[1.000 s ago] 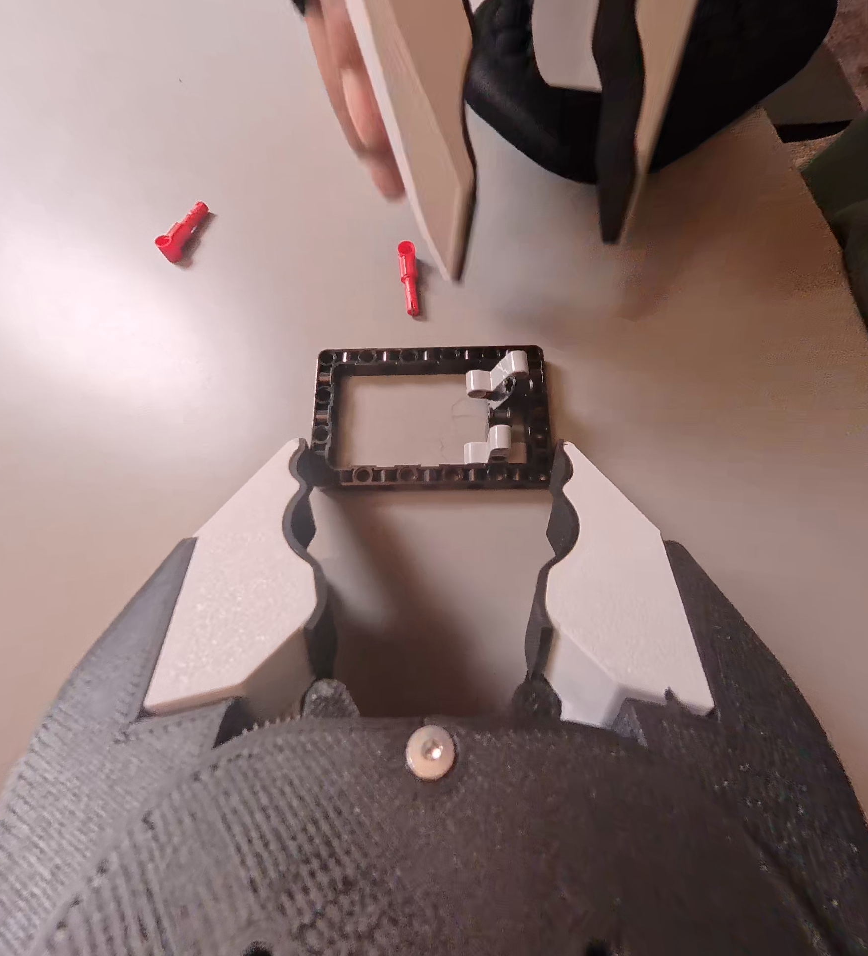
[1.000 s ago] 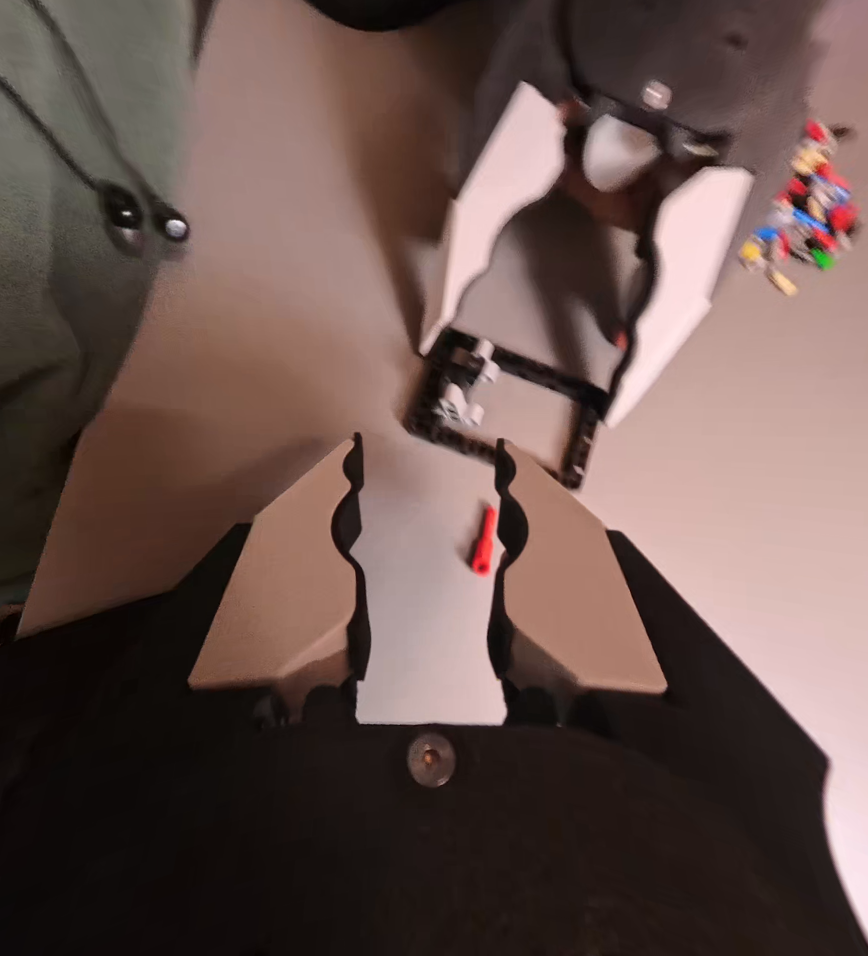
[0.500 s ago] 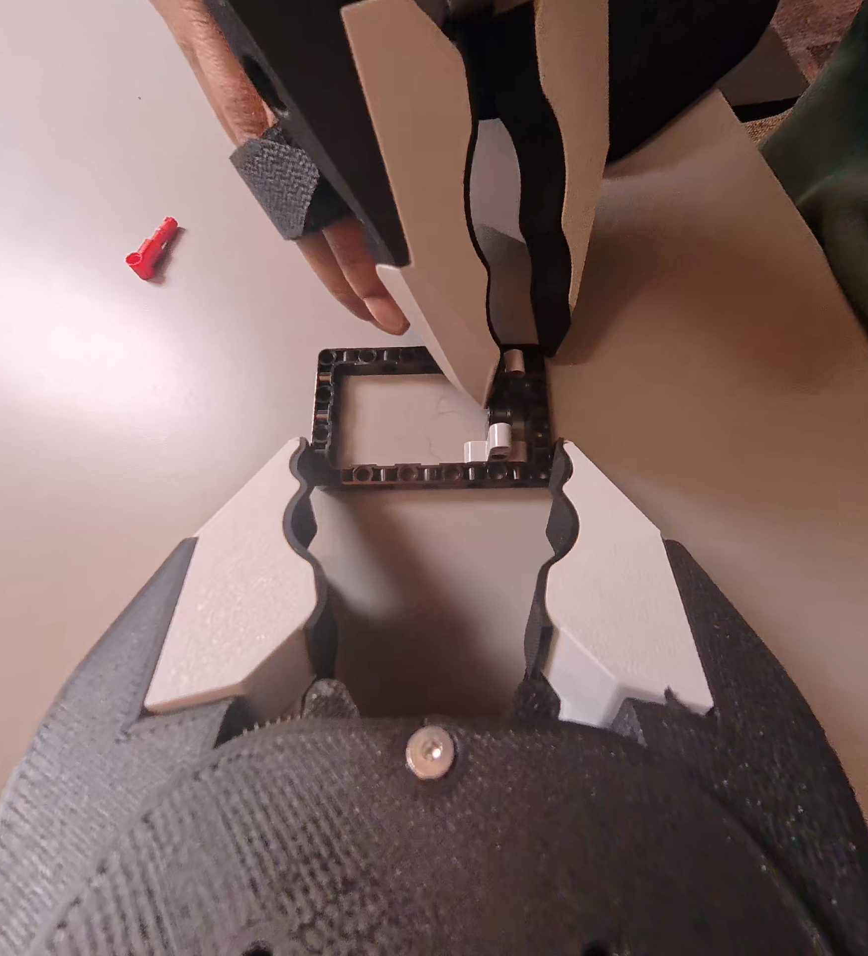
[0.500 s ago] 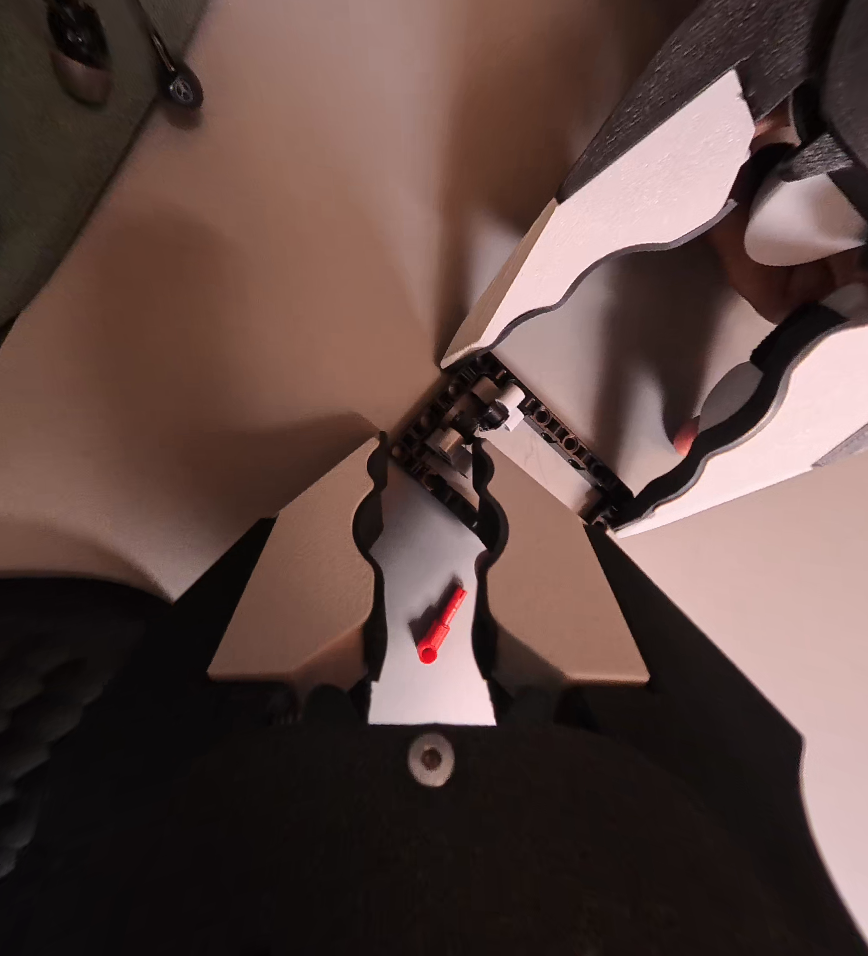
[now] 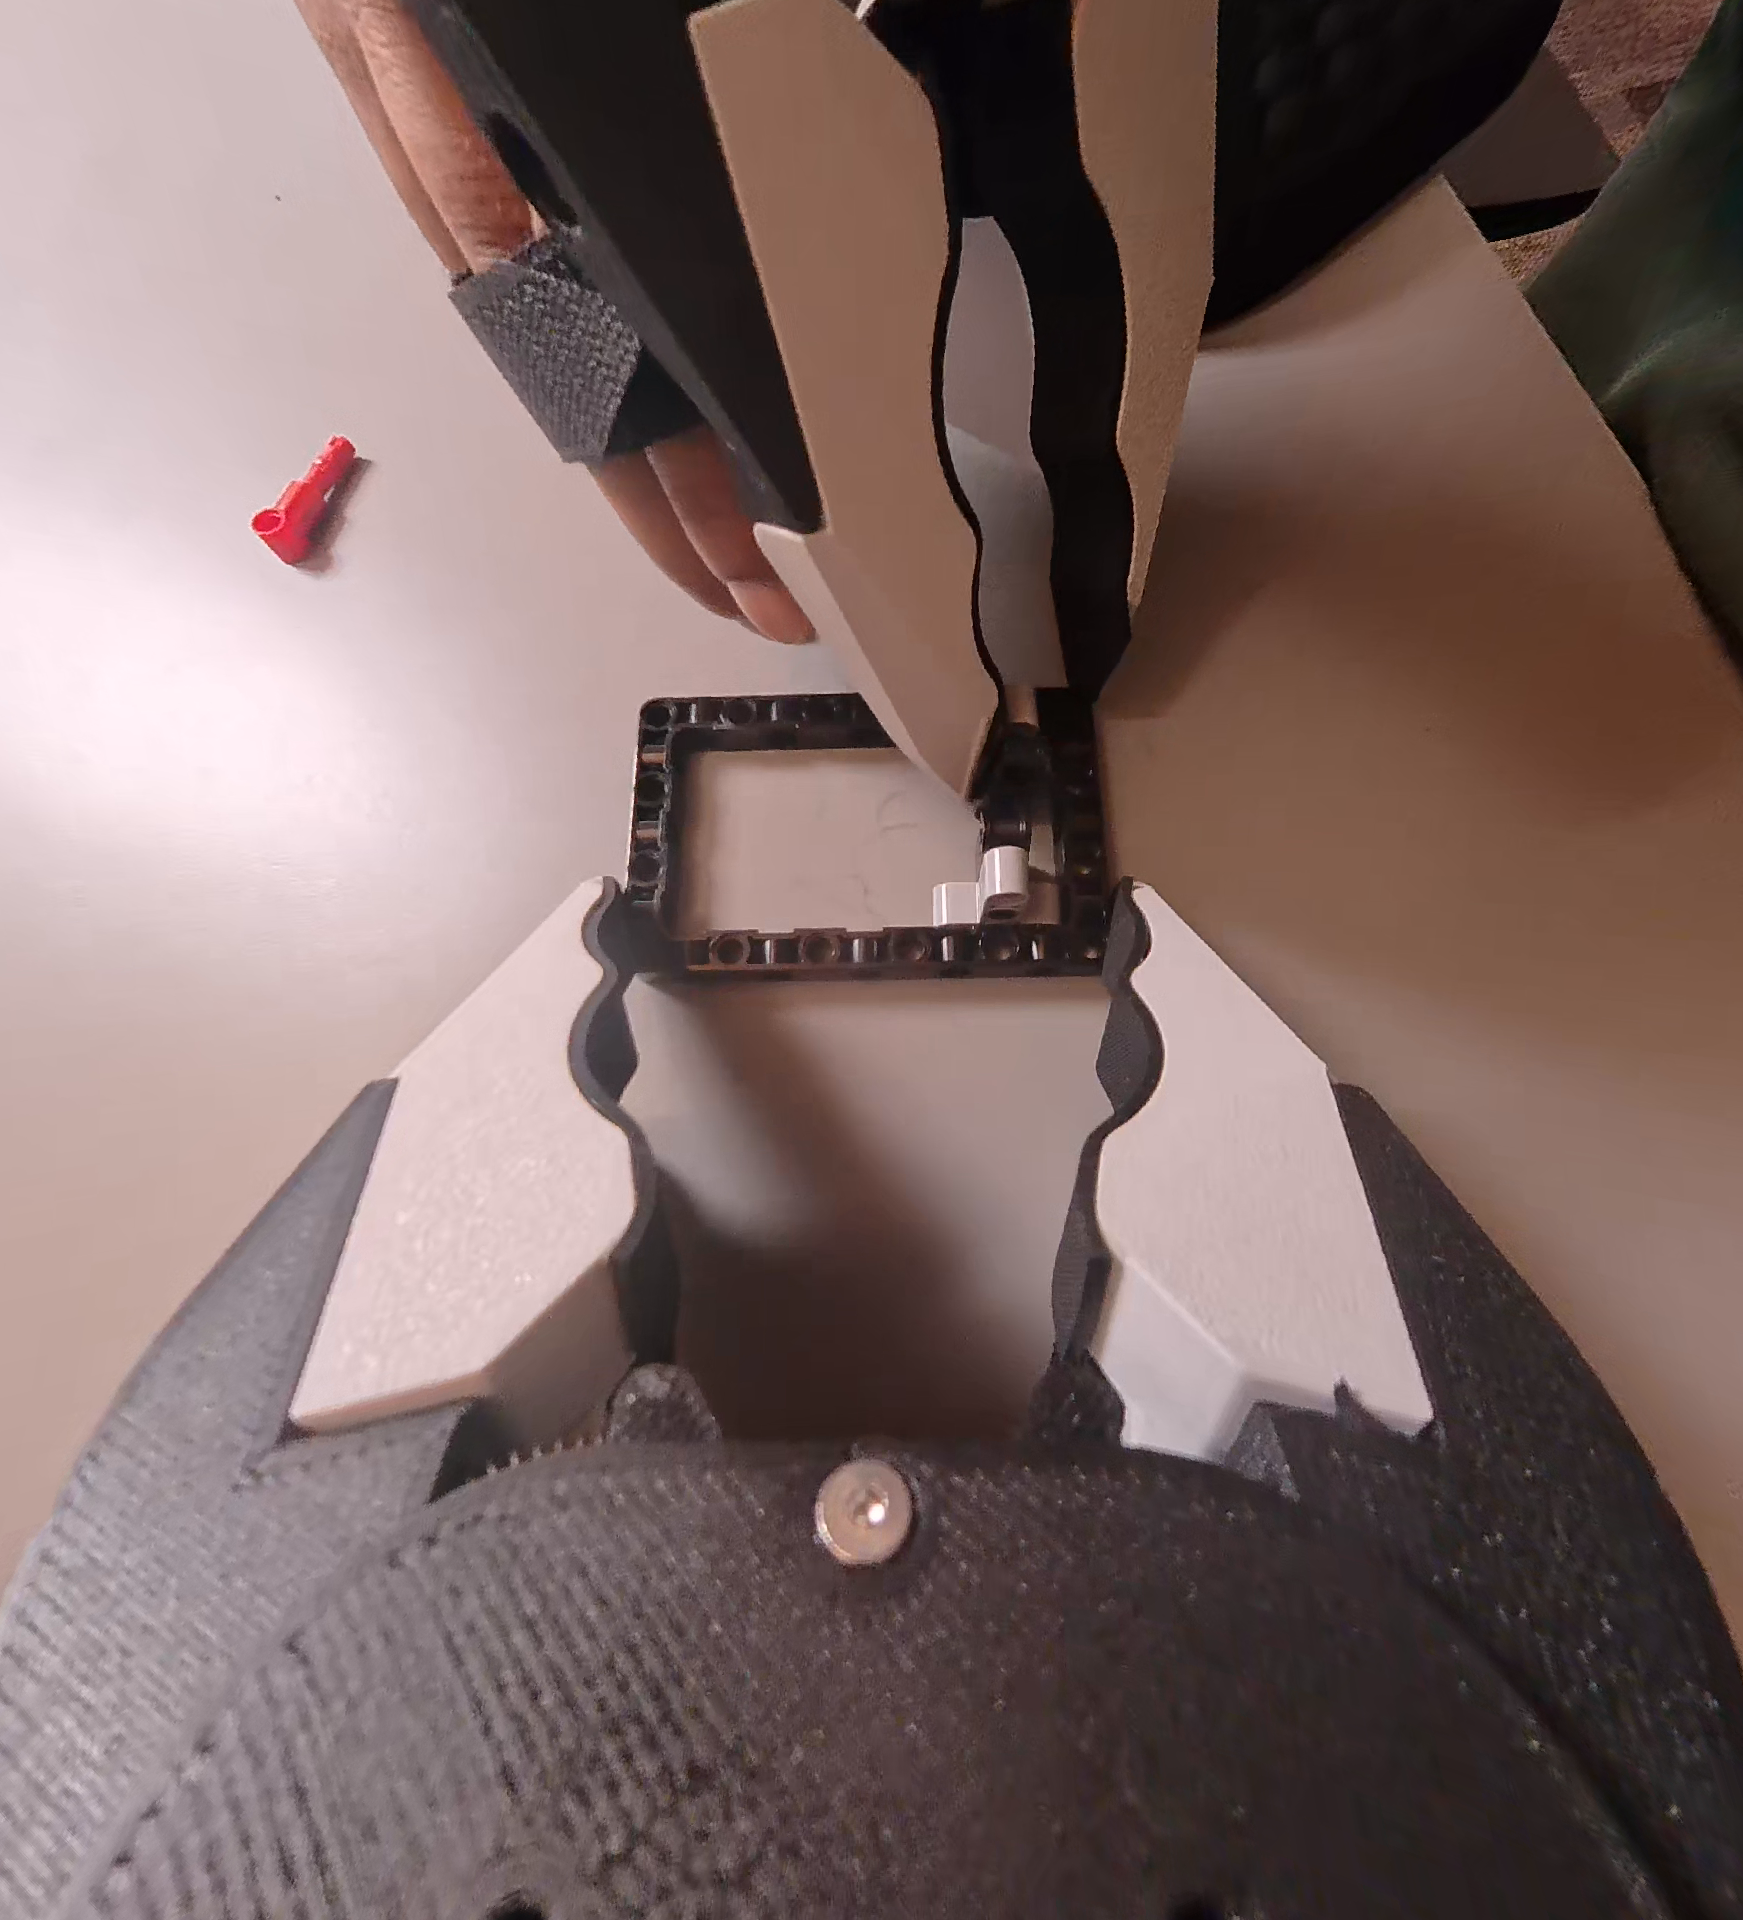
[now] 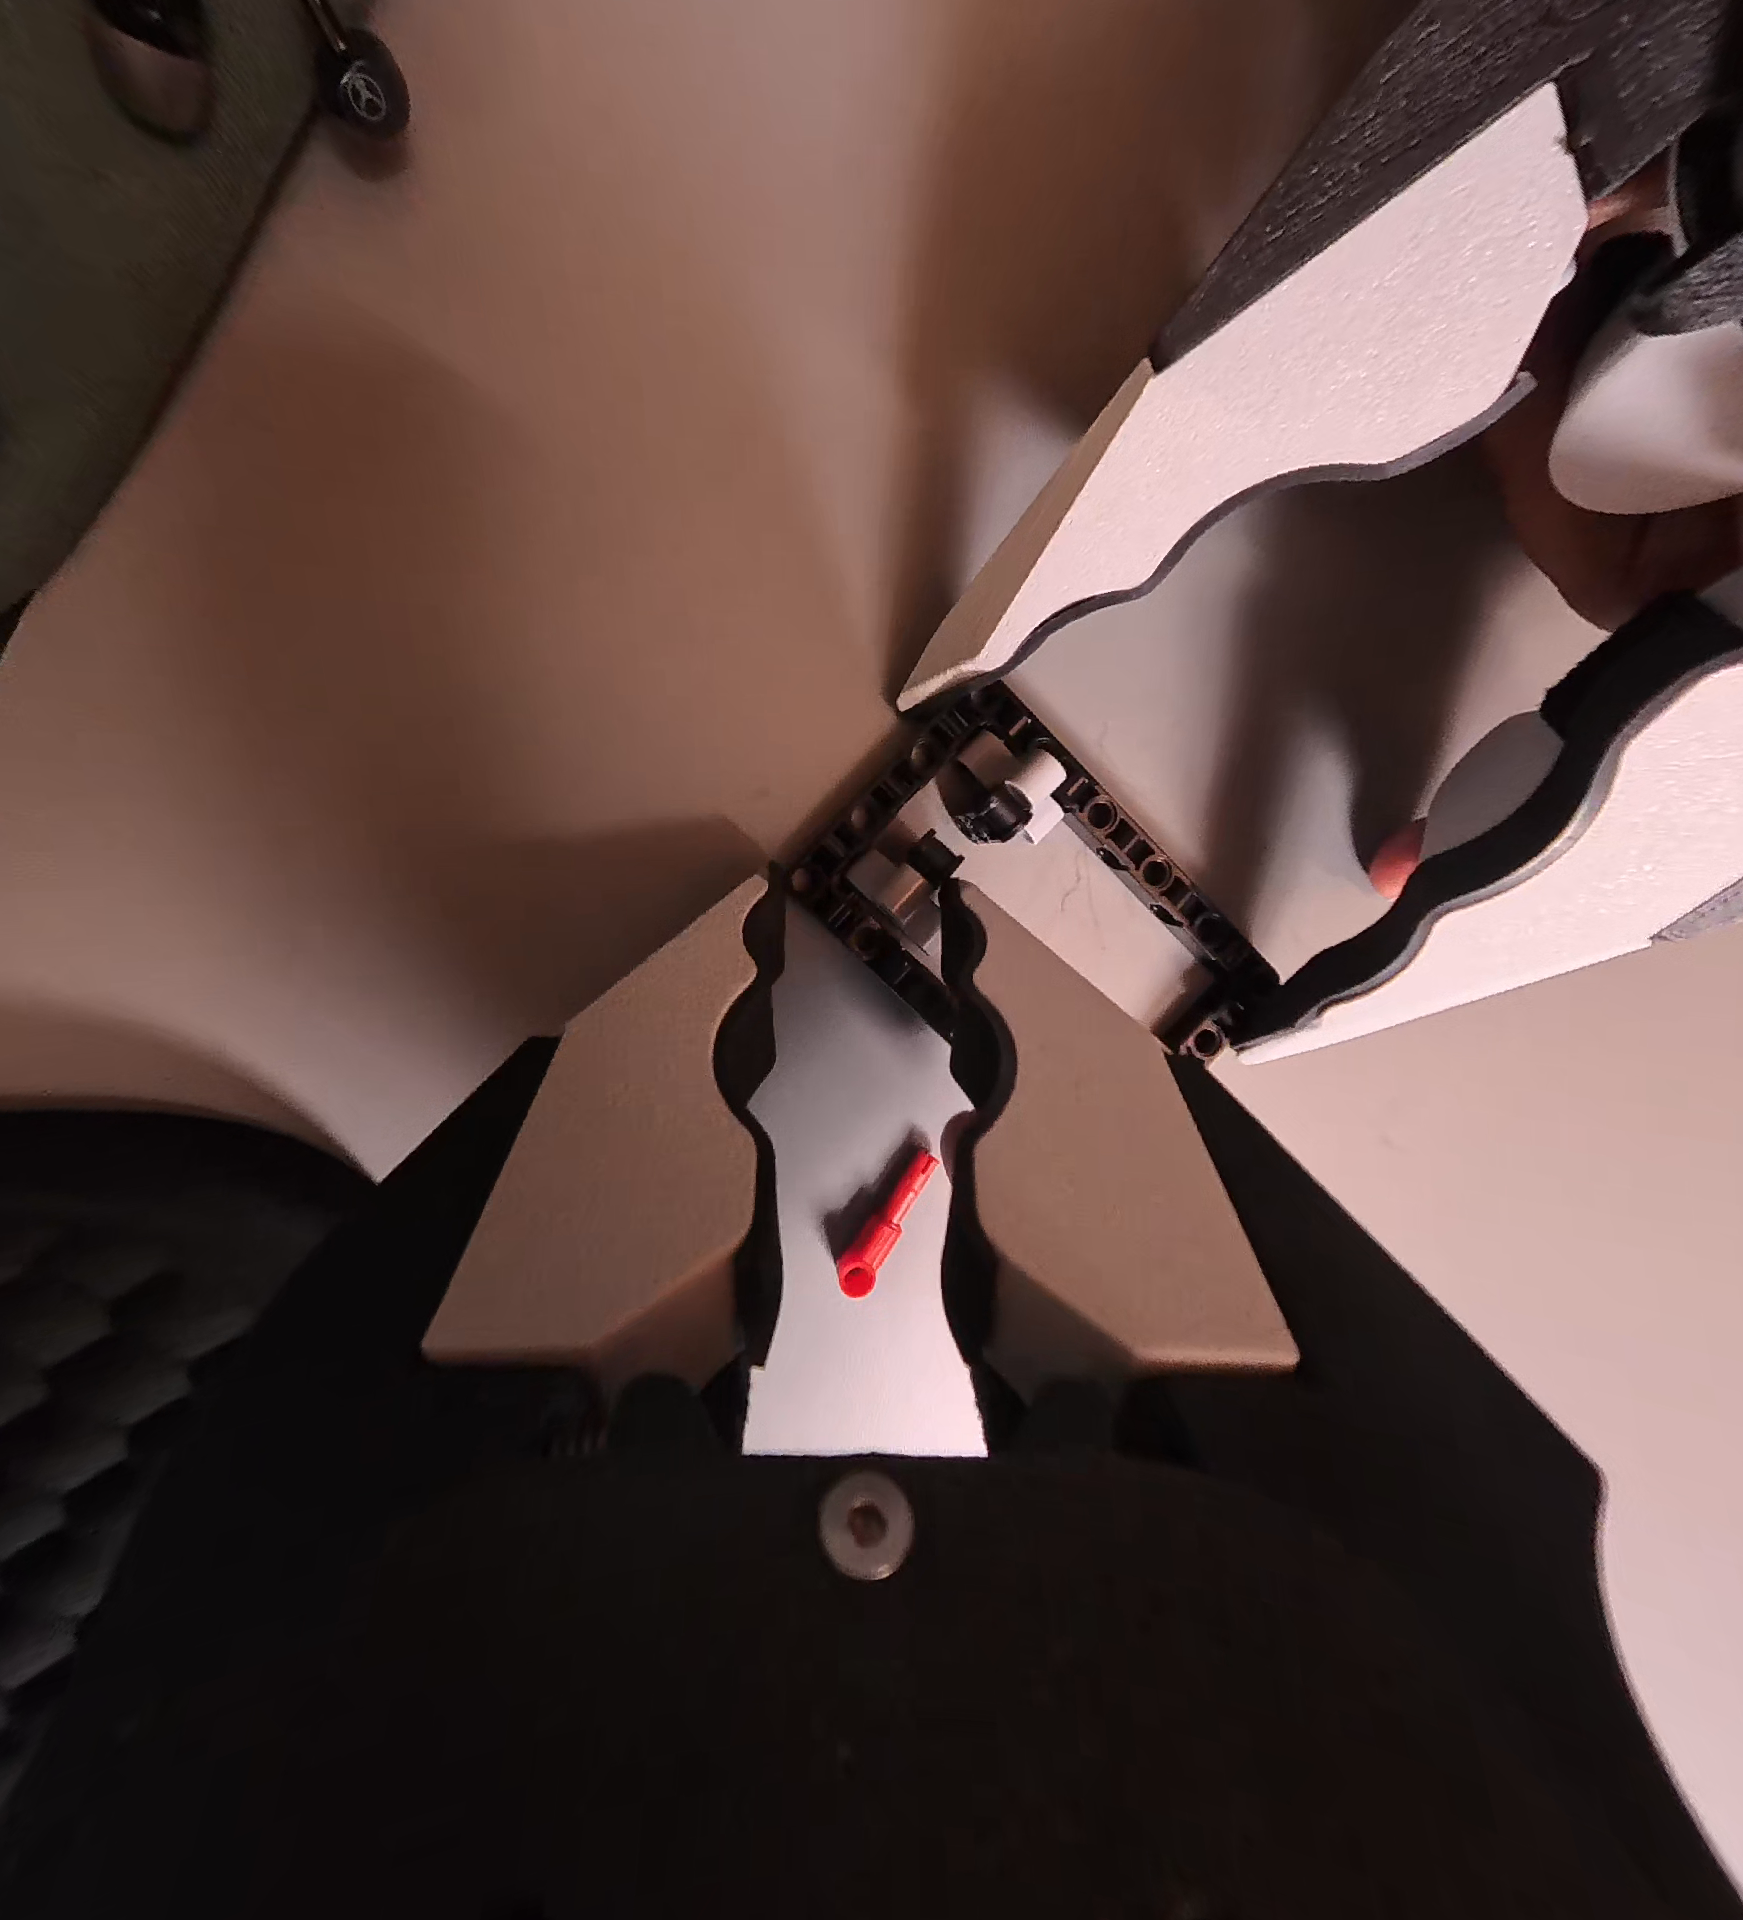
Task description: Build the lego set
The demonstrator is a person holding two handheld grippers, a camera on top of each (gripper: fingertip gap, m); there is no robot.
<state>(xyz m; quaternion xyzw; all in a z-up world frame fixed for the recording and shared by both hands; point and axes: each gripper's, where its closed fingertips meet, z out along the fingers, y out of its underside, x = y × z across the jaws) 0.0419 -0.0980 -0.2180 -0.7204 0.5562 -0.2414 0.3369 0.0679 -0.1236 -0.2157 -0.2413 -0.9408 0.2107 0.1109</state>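
Note:
A black rectangular lego frame [image 5: 654, 800] lies flat on the tan table. My left gripper [image 5: 867, 920] is shut on the frame's near edge, one fingertip at each corner. Two grey connectors sit on the frame's right beam. The near one [image 5: 986, 883] is free. My right gripper [image 6: 856, 894] comes from the far side and is closed around the far connector [image 6: 898, 899] and the beam under it. A red pin [image 6: 882, 1231] lies on the table between the right fingers, untouched. The frame [image 6: 1147, 862] and left gripper [image 6: 1075, 873] also show in the right wrist view.
A second red pin [image 5: 304, 499] lies alone at the far left. A person's hand [image 5: 721, 561] holds the right gripper above the frame. Green clothing [image 5: 1729, 312] is past the table's far right edge [image 5: 1532, 291], with cord toggles [image 6: 358, 88]. The red pin [image 6: 882, 1231] is about 7 centimetres from my right fingertips.
My right gripper came in from the far side, lowered onto the frame's right beam and narrowed its jaws around the far grey connector. It now covers one red pin. My left gripper stayed still.

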